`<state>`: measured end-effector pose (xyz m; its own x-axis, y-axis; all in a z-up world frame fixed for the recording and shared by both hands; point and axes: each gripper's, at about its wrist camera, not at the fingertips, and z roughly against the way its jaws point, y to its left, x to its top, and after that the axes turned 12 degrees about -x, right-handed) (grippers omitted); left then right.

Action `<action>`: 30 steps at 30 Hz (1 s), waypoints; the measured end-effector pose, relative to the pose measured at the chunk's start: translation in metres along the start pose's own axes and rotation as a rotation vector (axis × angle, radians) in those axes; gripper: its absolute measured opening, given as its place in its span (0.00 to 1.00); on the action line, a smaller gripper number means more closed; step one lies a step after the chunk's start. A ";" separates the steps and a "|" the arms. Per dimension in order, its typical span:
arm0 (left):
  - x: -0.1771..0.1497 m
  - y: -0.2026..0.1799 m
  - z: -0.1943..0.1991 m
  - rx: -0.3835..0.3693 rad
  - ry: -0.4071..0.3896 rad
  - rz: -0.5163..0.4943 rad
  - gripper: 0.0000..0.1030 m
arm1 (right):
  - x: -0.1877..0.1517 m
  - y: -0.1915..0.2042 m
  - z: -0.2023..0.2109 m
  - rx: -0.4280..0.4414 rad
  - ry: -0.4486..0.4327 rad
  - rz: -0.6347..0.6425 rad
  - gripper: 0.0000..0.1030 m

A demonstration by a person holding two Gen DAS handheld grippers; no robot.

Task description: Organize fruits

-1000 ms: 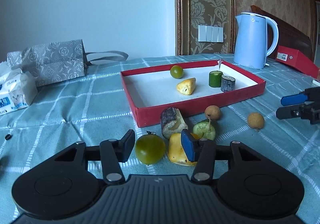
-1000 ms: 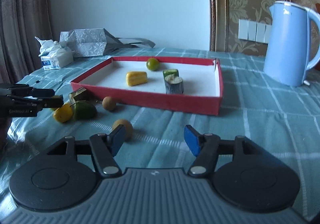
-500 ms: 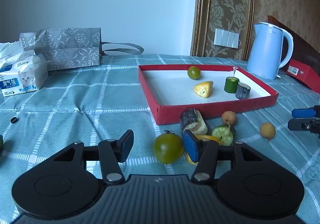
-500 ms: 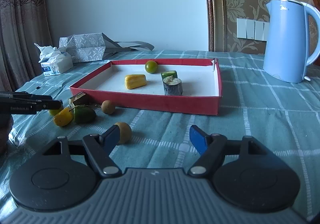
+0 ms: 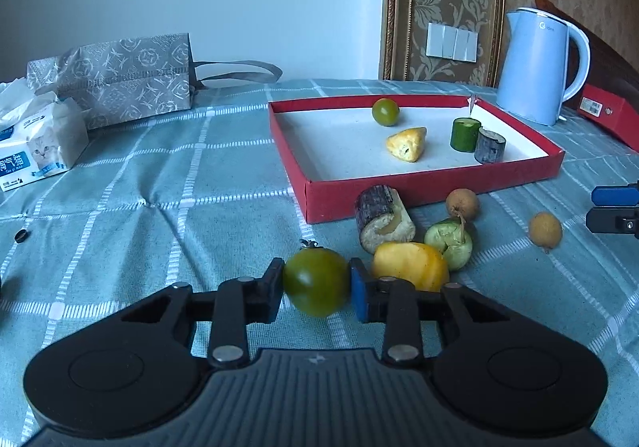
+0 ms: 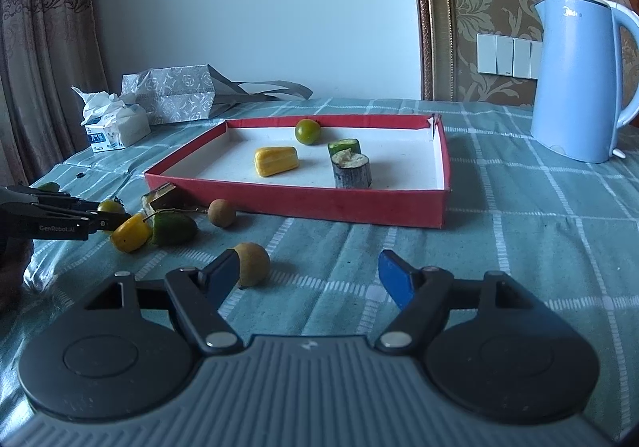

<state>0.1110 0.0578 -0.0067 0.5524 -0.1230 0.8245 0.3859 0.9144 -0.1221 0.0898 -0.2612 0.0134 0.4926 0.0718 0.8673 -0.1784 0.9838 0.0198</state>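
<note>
My left gripper [image 5: 317,281] is closing its jaws, and both pads touch a green tomato [image 5: 315,281] on the checked cloth. Just right of it lie a yellow piece [image 5: 411,265], a green piece [image 5: 449,241], a dark-skinned chunk [image 5: 383,217] and a longan [image 5: 462,203]. Behind them the red tray [image 5: 431,183] holds another green tomato [image 5: 385,111], a yellow piece [image 5: 407,143] and two short cut cylinders. My right gripper [image 6: 309,269] is open, with a second longan [image 6: 251,263] just beyond its left fingertip, not between the pads.
A blue kettle [image 5: 535,63] stands right of the tray, with a red box [image 5: 607,111] behind it. A tissue pack [image 5: 36,143] and a grey patterned bag [image 5: 124,79] sit at the far left. A small black ring [image 5: 22,235] lies on the cloth at left.
The left jaws have closed in from either side until they meet the green tomato. The right jaws have spread wider, and that gripper has stayed by the longan.
</note>
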 end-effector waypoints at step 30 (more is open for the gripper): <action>-0.023 -0.013 0.037 0.141 -0.081 0.187 0.32 | 0.008 0.062 -0.037 -0.025 0.088 0.121 0.26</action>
<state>0.0663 0.0625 -0.0035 0.5410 0.0801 0.8372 0.1720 0.9639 -0.2034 0.1145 -0.1939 0.0031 0.5422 0.2030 0.8154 -0.2202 0.9708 -0.0953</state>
